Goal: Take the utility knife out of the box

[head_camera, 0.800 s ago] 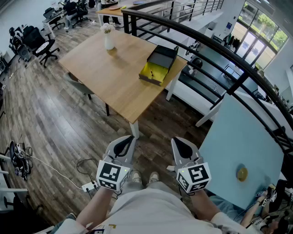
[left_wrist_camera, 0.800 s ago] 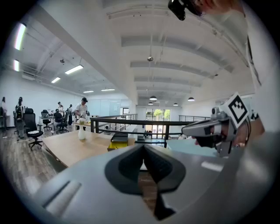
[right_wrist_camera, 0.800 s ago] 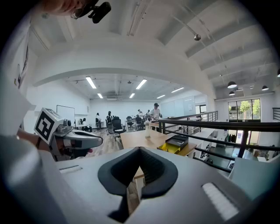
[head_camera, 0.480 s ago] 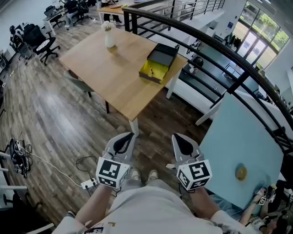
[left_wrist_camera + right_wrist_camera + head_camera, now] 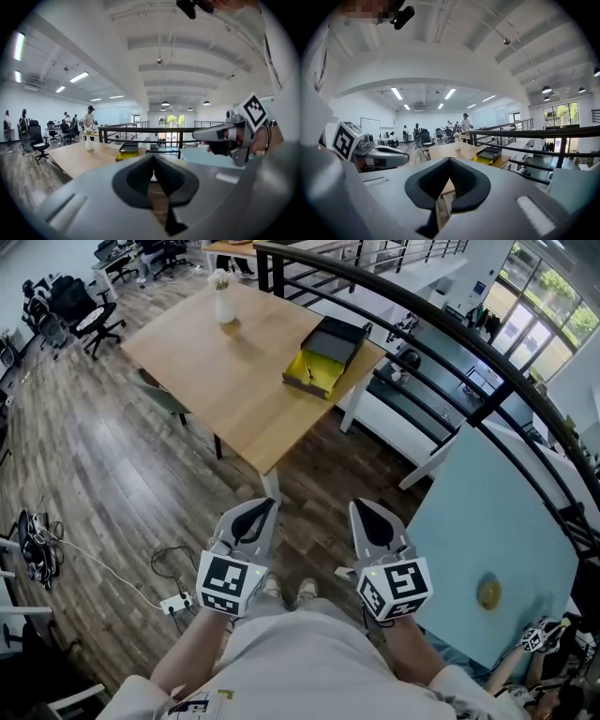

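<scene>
A: Step?
B: Approach. Left tool (image 5: 263, 507), right tool (image 5: 362, 509) closed, empty. Box (image 5: 330, 351) open on table (image 5: 225, 371), well apart; utility knife (image 5: 307, 372) likely the dark sliver inside
A: Next?
B: Close in, open one tool

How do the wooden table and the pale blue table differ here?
The light wooden table stands farther ahead; the pale blue table lies close at the right. The wooden one bears an open black box with yellow inside and a white vase; the blue one shows only a small yellow round object. Both have flat, plain tops.
</scene>
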Available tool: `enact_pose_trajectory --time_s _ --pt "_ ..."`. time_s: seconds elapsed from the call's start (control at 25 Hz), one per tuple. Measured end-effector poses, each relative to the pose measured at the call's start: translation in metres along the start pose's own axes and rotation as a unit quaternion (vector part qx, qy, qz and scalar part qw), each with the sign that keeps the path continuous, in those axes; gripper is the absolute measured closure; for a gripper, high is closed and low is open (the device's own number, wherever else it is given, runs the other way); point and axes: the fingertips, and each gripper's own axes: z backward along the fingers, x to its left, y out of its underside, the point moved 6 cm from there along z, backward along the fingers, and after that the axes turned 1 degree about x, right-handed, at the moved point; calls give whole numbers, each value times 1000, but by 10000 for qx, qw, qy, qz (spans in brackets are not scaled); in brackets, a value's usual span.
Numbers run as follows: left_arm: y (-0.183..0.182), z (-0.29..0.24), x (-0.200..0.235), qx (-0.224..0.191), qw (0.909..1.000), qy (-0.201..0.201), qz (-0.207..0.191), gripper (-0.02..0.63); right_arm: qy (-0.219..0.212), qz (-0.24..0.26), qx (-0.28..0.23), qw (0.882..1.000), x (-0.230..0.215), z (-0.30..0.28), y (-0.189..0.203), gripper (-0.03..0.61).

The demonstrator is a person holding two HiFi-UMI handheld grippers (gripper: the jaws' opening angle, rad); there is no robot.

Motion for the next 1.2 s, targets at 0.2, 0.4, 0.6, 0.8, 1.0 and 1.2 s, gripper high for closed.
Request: enact_pose_trajectory --time_s 0.2,0.4,0.6,0.8,1.0,1.2 --pt "1 -7 -9 29 10000 -56 62 612 -58 14 -27 10000 -12 3 3 578" --pt "3 -11 -14 -11 9999 -152 82 612 -159 25 -37 9999 -20 6 10 578" --pt "4 -20 -19 33 9997 -183 132 612 -159 -14 -2 9999 -34 6 16 578" --pt "4 -26 -13 9 9997 -184 161 612 -233 -74 -92 9997 -39 -2 16 577" --pt "2 -51 -1 4 9998 -142 147 612 -153 -56 -92 9998 -54 -23 12 577" --pt "-2 -88 23 -61 9987 50 511 612 -115 -24 -26 9999 -70 -58 9 577"
